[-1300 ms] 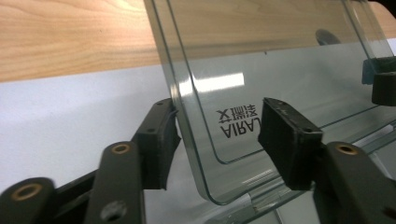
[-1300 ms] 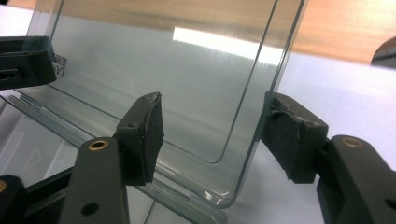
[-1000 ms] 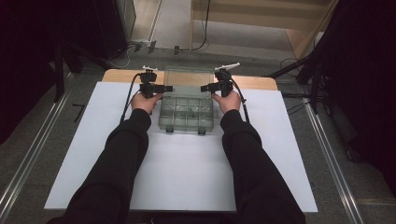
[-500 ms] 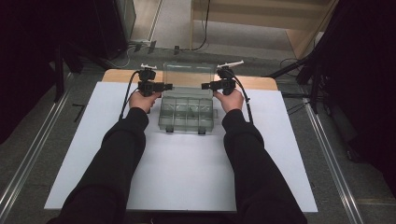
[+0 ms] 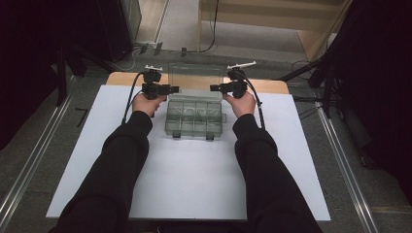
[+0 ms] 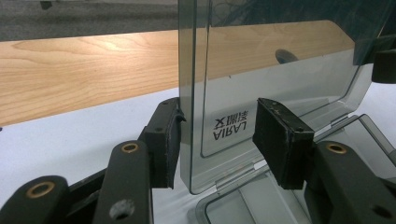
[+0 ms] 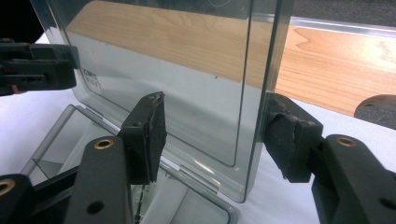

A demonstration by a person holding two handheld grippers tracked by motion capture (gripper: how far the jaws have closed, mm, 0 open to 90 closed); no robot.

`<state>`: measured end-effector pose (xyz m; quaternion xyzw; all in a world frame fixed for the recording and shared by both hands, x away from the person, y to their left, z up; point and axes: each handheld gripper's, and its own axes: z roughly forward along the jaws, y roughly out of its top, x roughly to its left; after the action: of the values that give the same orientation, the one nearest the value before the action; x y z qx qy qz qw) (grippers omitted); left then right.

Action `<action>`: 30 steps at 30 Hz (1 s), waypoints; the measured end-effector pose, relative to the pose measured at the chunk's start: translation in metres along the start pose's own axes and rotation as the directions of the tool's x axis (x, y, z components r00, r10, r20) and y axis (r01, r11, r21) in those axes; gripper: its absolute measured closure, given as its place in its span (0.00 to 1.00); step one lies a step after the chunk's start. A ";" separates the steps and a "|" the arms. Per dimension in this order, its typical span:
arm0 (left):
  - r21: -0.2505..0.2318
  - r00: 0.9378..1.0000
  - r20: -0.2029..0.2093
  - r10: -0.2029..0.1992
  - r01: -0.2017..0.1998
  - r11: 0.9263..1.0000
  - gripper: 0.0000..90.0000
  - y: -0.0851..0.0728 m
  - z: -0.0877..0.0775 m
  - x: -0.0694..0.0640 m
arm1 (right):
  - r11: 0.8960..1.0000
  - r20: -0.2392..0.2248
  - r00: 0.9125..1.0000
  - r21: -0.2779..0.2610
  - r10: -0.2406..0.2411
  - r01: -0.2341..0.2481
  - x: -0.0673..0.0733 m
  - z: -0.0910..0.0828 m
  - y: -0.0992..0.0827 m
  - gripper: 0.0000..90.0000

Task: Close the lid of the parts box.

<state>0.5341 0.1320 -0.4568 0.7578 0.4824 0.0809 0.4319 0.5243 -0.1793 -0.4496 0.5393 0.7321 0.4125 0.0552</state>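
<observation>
Box: I see a clear smoky-grey plastic compartment box (image 5: 195, 118) lying on the white sheet (image 5: 194, 184) that covers the wooden table (image 5: 119, 78), towards the far edge, between my two hands.
Lid: its transparent hinged lid (image 5: 195, 76) stands upright at the back of the box; mirrored lettering shows through it in the left gripper view (image 6: 231, 127).
Left hand-held gripper (image 5: 171, 89): at the lid's left edge, jaws partly apart with that edge between them. One pad (image 6: 167, 140) sits just beside or against the lid's edge, I cannot tell which; the other pad (image 6: 280, 135) stands clear of it.
Right hand-held gripper (image 5: 214, 88): at the lid's right edge, jaws partly apart astride it. One pad (image 7: 289, 135) sits close against the edge; the other pad (image 7: 150, 130) is apart from the panel.
</observation>
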 end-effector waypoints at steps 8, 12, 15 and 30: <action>0.005 1.000 0.011 0.010 -0.010 1.000 0.57 0.002 -0.007 -0.003 | 0.999 0.002 0.999 -0.014 -0.034 0.034 0.004 -0.008 -0.001 0.51; 0.014 1.000 0.026 0.006 -0.006 1.000 0.57 0.003 -0.010 -0.002 | 0.998 -0.005 0.998 -0.017 -0.057 0.057 0.005 -0.012 -0.004 0.54; 0.019 0.999 0.033 0.006 -0.006 1.000 0.57 0.003 -0.011 -0.003 | 0.998 -0.012 0.998 -0.018 -0.068 0.068 0.006 -0.015 -0.007 0.55; 0.005 0.997 0.072 0.019 -0.020 1.000 0.43 0.000 -0.025 -0.007 | 0.994 -0.026 0.995 -0.045 -0.100 0.099 0.009 -0.023 -0.017 0.59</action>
<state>0.5172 0.1403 -0.4391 0.7661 0.4594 0.0563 0.4460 0.4958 -0.1860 -0.4430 0.4952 0.7495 0.4325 0.0772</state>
